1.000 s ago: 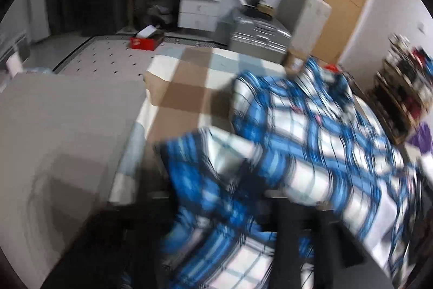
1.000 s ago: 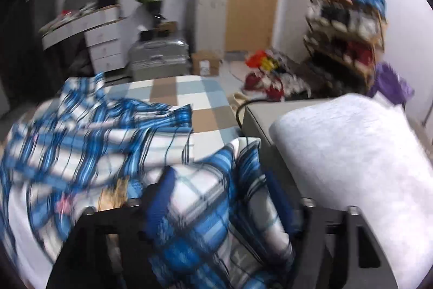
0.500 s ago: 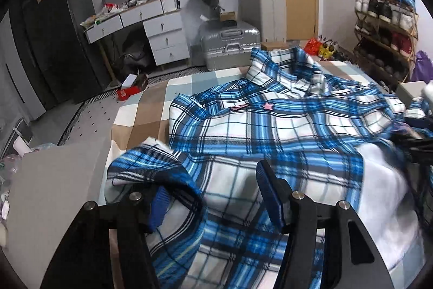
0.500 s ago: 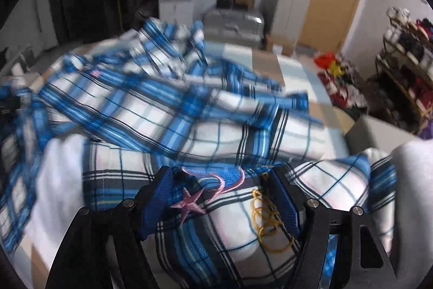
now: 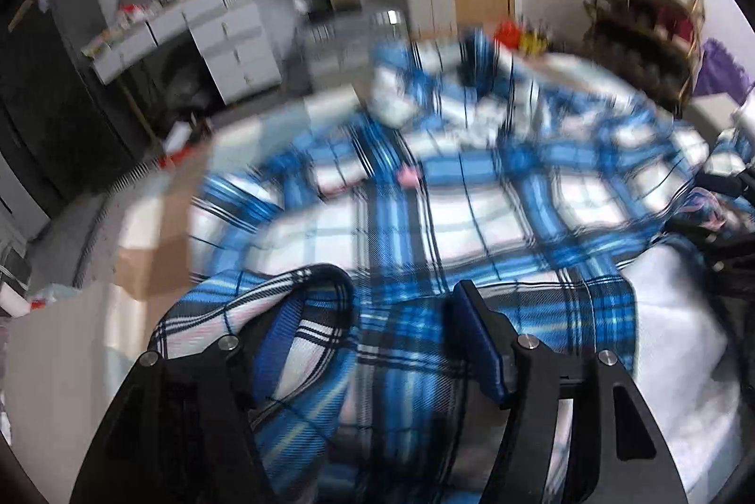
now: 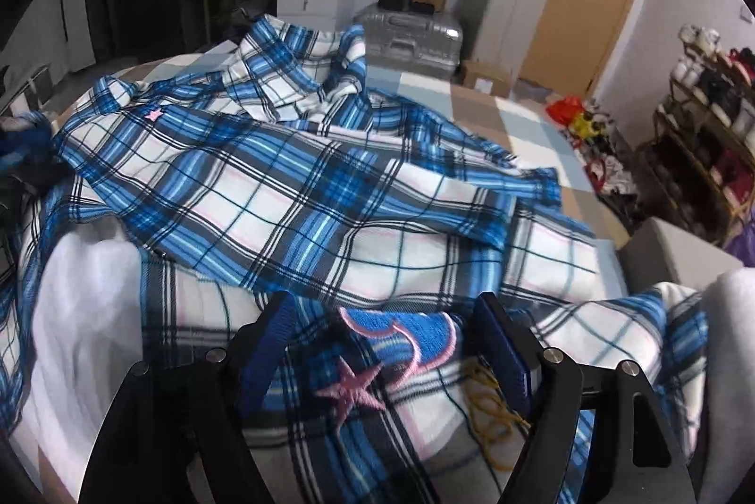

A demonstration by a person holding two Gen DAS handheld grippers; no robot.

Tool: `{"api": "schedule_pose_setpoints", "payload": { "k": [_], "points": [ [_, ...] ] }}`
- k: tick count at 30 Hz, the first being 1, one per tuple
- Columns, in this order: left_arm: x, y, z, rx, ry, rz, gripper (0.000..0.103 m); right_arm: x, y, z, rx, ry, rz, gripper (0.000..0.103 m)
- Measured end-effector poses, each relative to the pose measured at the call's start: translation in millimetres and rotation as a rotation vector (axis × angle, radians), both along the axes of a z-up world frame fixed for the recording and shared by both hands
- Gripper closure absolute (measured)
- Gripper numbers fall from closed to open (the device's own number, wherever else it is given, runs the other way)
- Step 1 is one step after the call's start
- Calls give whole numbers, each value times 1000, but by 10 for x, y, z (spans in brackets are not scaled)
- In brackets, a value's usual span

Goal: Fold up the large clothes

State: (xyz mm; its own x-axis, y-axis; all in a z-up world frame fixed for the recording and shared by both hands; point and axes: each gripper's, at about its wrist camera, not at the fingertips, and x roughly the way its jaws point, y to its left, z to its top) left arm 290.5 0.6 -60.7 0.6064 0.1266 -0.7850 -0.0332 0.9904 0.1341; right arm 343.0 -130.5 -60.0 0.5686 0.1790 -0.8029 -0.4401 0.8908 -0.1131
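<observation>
The shirt now lies spread over the bed; both the left gripper and the right gripper are opening, fabric loose between their fingers.

A second ago the blue plaid shirt hangs bunched from both grippers, with the checked bed cover broadly exposed; now it lies spread across the bed, one layer folded over the other. The left gripper and right gripper sit lower over the cloth, jaws opening, fabric still between them. The pink star patch now lies flat between the right gripper's fingers.
</observation>
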Motion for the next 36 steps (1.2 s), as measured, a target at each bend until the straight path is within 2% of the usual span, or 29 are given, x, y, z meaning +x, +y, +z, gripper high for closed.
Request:
{"api": "schedule_pose_setpoints", "payload": {
  "k": [1, 3, 5, 7, 10, 13, 17, 22, 24, 26, 29, 31, 33, 34, 36],
  "points": [
    [65, 11, -110, -10, 35, 9, 42, 54, -17, -58, 15, 25, -11, 25],
    [43, 0, -207, -2, 39, 6, 42, 60, -48, -103, 34, 41, -9, 25],
    [-3, 14, -207, -8, 32, 2, 42, 53, -65, -100, 38, 71, -3, 25],
    [-24, 58, -200, -50, 52, 2, 43, 53, -80, -94, 43, 89, 5, 25],
    [-109, 46, -188, -51, 61, -20, 43, -23, -105, -84, 39, 108, 14, 25],
    [-258, -27, -198, -45, 63, -40, 43, -180, -131, -78, 35, 109, 26, 25],
    [-585, -89, -188, -53, 64, -64, 43, -607, -228, -56, 29, 113, 59, 25],
    [-1122, -136, -112, -84, 20, -85, 43, -1222, -319, -13, 16, 99, 102, 25],
    [-1296, -76, 31, -145, -26, -116, 43, -1316, -350, 24, 7, 87, 113, 26],
    [-1490, 66, 238, -208, -107, -122, 43, -1440, -436, 135, -1, 43, 120, 26],
    [-1764, 384, 465, -205, -188, 0, 40, -1608, -652, 306, 3, -13, 82, 22],
    [-1879, 621, 447, -189, -185, 96, 38, -1696, -822, 353, 24, -27, 51, 18],
    [-2000, 794, 331, -116, -149, 215, 38, -1796, -945, 381, 22, -42, 17, 18],
    [-2056, 825, 311, -104, -145, 247, 38, -1851, -999, 395, 22, -50, -4, 18],
    [-2121, 808, 353, -166, -173, 248, 38, -1922, -1077, 408, 39, -52, -36, 18]
  ]
}}
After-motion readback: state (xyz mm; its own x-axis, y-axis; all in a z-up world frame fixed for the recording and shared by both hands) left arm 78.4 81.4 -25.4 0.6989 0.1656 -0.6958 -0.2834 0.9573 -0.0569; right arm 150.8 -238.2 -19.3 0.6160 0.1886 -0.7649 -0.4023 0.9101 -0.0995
